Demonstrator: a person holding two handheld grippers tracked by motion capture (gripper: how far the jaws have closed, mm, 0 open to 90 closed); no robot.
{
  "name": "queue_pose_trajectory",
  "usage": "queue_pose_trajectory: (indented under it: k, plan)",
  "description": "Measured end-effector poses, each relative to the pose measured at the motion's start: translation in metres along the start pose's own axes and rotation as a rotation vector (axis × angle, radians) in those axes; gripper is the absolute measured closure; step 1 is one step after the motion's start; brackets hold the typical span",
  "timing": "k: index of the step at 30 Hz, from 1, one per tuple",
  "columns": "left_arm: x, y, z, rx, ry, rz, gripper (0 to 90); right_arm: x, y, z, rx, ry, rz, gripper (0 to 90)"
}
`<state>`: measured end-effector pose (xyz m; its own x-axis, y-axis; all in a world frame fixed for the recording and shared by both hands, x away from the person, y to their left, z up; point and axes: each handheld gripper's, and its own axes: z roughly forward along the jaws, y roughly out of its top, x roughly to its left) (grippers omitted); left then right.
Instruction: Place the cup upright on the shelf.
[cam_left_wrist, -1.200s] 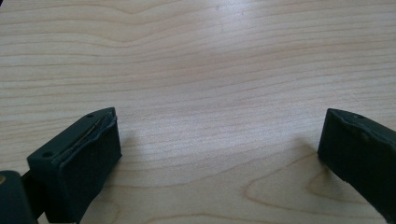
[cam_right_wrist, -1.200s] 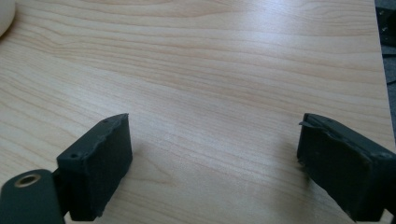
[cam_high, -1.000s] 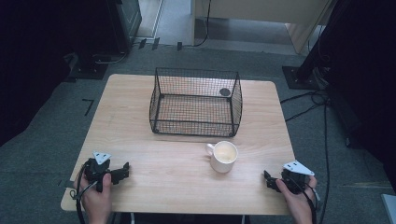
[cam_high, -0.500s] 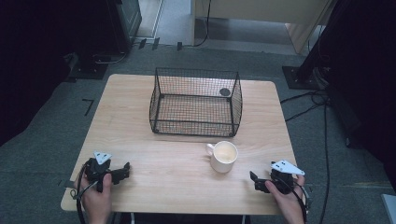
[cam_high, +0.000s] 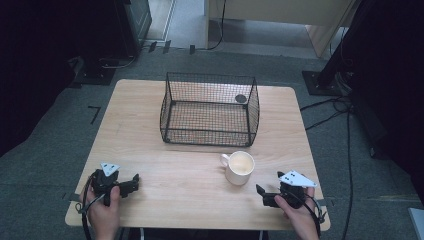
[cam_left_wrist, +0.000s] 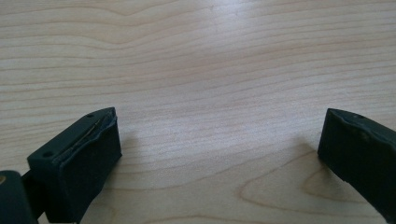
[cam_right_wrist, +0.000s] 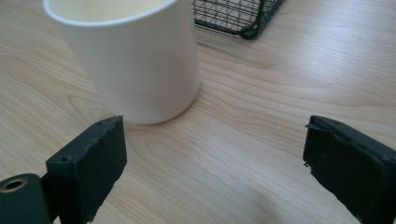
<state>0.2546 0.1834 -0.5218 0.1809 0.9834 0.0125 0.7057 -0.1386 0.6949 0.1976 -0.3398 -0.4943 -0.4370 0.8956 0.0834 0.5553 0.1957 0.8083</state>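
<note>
A plain cream mug (cam_high: 239, 168) stands upright before the right tongs (cam_high: 262, 195); both tongs spread wide, empty.

Front edge of the desk (cam_high: 190, 200): bare wood between the left gripper (cam_high: 131, 184) at the front left corner and the right gripper (cam_high: 262, 196) near the front right corner; a hand could sweep across here.
Left side: open wood from the front left corner up to the back left corner.
Middle to back: a black wire basket (cam_high: 210, 110) stands here, open on top, its mesh walls blocking any sideways pass.
Cup (cam_high: 239, 168): upright just in front of the basket's front right corner, a narrow gap between the two.
Right gripper's path: jaws spread wide, the cup (cam_right_wrist: 130, 56) close ahead and to their left, bare wood straight between them.
Right edge: a clear strip beside the basket.
</note>
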Motion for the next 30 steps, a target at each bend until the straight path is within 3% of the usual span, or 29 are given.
queue_pose_trajectory:
  k: [5,8,12,30]
  plan:
    - [0.000,0.000,0.000,0.001,-0.002,0.003,0.0,0.011,0.003,0.003,-0.023,-0.012,-0.010,3.9]
    - [0.000,0.000,0.000,0.001,-0.002,0.004,0.0,0.017,0.007,0.004,0.005,0.032,-0.025,2.0]
    - [0.000,0.000,0.000,0.001,-0.002,0.004,0.0,0.025,0.014,0.007,0.009,0.048,-0.028,0.0]
    - [0.000,0.000,0.000,0.001,-0.002,0.003,0.0,0.039,0.038,0.030,0.011,0.038,-0.090,0.0]
